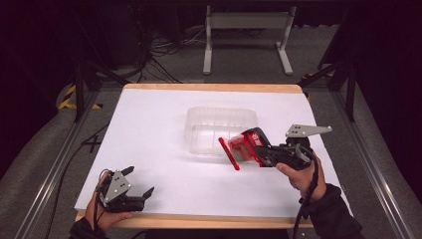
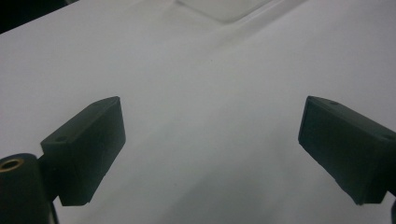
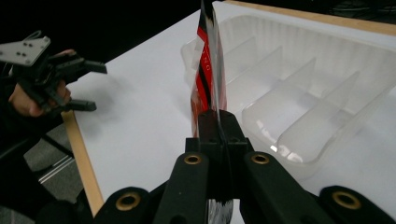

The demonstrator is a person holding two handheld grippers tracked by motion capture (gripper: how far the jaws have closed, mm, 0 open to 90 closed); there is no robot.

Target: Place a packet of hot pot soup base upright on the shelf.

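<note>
White table [image 1: 149, 129] under dark surroundings: a red packet [image 1: 242, 147] is pinched edge-on in the closed right gripper [image 1: 259, 149], raised beside the clear divided tray [image 1: 219, 119]. Left gripper [image 1: 139, 186] is held wide open, empty, near the front edge.

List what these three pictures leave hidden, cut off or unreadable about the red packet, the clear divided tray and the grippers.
- Red-and-black foil packet: printing blurred in the right gripper view; its lower end is hidden between the shut right gripper jaws.
- Clear plastic divided tray: far end cut off by that view's edge.
- Left gripper: body below the picture edge in its view.
</note>
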